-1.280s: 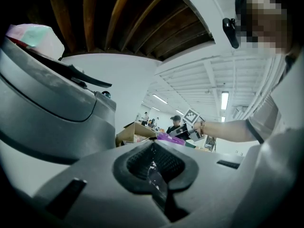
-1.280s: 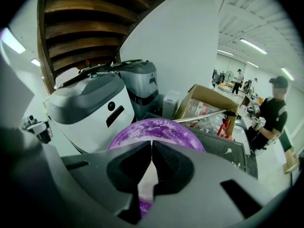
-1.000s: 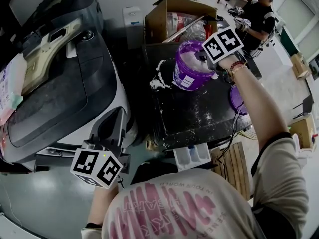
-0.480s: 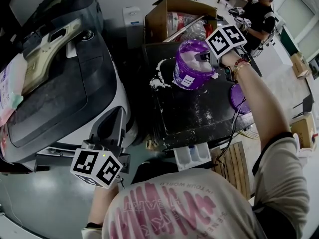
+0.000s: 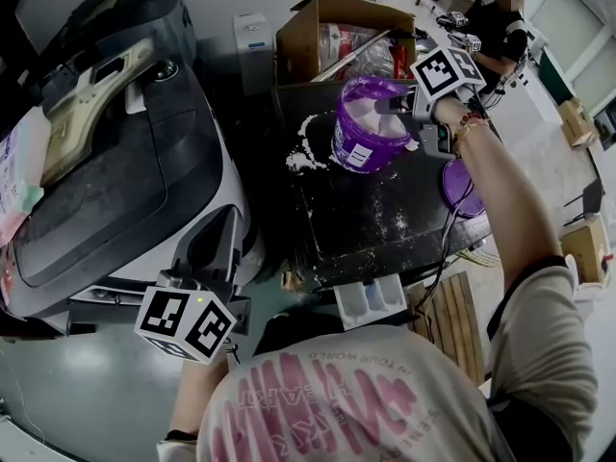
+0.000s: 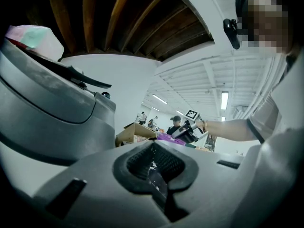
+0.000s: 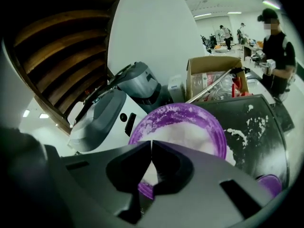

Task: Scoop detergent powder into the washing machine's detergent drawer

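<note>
The right tongs tilt down over the open purple tub of powder, arms pressed together. The left tongs are pressed together too, pinching nothing visible, and point level beside a grey machine.

The drawer sits well apart from the right tongs, back toward the person's body and between the two tongs. That long carry is probably the main risk: a tilted or jolted load would likely shed powder. Loose powder already lies on the black top, just left of the tub. A push on the rim could also tip the tub.

No scoop can be made out. A pale patch below the right tongs' tips may be a handle or only powder. The person's shirt cuts off the drawer's near edge, so how full its compartments are cannot be told. Neither tongs' own view shows the drawer.
</note>
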Action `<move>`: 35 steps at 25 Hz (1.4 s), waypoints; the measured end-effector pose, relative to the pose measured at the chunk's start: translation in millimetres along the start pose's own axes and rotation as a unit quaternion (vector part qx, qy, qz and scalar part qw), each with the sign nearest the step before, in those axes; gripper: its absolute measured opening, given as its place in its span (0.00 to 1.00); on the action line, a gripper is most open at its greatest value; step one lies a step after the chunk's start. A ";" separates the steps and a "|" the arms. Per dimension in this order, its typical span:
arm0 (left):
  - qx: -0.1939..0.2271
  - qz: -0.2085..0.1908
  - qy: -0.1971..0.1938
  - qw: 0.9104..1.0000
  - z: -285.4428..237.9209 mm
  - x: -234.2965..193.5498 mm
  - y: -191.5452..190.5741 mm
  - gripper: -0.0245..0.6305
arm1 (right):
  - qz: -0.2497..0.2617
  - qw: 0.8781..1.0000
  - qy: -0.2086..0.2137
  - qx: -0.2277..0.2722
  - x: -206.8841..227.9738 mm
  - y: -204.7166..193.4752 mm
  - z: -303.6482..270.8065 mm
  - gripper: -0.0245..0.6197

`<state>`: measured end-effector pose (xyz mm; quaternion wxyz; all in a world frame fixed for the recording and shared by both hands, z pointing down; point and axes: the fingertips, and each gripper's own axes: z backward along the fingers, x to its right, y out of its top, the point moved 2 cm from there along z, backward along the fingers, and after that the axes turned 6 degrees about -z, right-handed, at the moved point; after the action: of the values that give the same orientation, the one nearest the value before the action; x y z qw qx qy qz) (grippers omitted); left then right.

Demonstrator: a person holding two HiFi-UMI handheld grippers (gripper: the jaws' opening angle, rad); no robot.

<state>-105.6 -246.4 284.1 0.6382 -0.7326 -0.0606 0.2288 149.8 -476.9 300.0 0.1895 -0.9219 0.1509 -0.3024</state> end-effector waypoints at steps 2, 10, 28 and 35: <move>0.001 0.000 -0.001 1.000 0.6 0.7 0.4 0.04 | -0.019 1.000 0.016 0.018 0.6 1.8 3.7 0.04; 0.002 0.002 -0.015 1.000 -1.8 1.3 1.1 0.04 | -0.091 0.991 0.044 0.091 9.5 6.7 18.2 0.04; -0.006 -0.020 -0.086 0.996 -14.1 3.5 10.6 0.04 | -0.217 0.935 0.136 0.246 6.0 1.7 75.9 0.04; -0.003 -0.025 -0.108 0.994 -12.0 7.2 12.2 0.04 | -0.247 0.915 0.150 0.280 7.4 -20.0 88.8 0.04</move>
<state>-96.7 -256.7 271.5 0.6312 -0.7037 -0.1482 0.2906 213.3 -439.2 246.4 0.3342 -0.7827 -0.1463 -0.5042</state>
